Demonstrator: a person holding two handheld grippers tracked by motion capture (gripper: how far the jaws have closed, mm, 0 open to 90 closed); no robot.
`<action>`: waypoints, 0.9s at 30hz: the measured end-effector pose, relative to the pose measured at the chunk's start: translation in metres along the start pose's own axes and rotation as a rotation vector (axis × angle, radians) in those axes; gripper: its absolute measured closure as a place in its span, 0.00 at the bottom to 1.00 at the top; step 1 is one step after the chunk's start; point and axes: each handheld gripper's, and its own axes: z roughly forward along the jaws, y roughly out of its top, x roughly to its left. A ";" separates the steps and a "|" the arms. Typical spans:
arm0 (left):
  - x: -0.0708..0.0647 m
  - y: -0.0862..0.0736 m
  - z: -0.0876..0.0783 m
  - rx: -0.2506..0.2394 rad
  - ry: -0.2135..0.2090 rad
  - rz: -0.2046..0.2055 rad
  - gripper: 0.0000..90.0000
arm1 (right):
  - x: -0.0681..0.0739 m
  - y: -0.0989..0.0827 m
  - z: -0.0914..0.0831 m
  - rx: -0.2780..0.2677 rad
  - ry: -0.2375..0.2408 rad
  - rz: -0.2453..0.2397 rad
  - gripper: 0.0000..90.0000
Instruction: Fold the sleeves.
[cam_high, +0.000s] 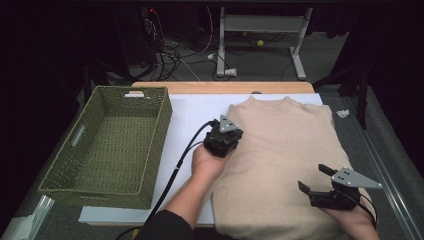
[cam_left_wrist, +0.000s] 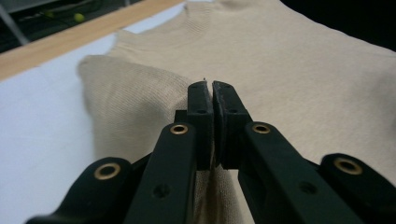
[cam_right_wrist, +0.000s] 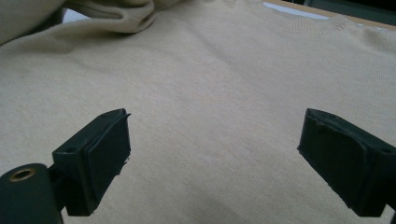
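Beige sweater (cam_high: 285, 160) lies flat, its left fold pinched in the left gripper's (cam_left_wrist: 212, 88) closed jaws; right gripper (cam_high: 312, 180) jaws open.

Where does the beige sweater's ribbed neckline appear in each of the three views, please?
High view: the neckline lies at the sweater's far edge, centre of the picture, near the wooden table edge.
Left gripper view: the neckline sits at the top, above the shut jaws.
Right gripper view: the neckline curves along the top right.
Shared landmark: the wooden table edge just beyond the neckline.
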 end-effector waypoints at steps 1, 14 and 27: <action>-0.003 0.000 0.006 0.001 -0.011 -0.002 0.92 | 0.001 0.000 0.001 -0.001 0.003 0.000 0.11; 0.018 -0.028 -0.033 -0.020 0.042 -0.038 0.42 | 0.014 0.028 0.011 -0.041 0.039 -0.051 0.10; 0.012 -0.123 -0.057 0.149 -0.105 -0.049 0.34 | 0.055 0.057 0.049 -0.029 0.107 -0.119 0.13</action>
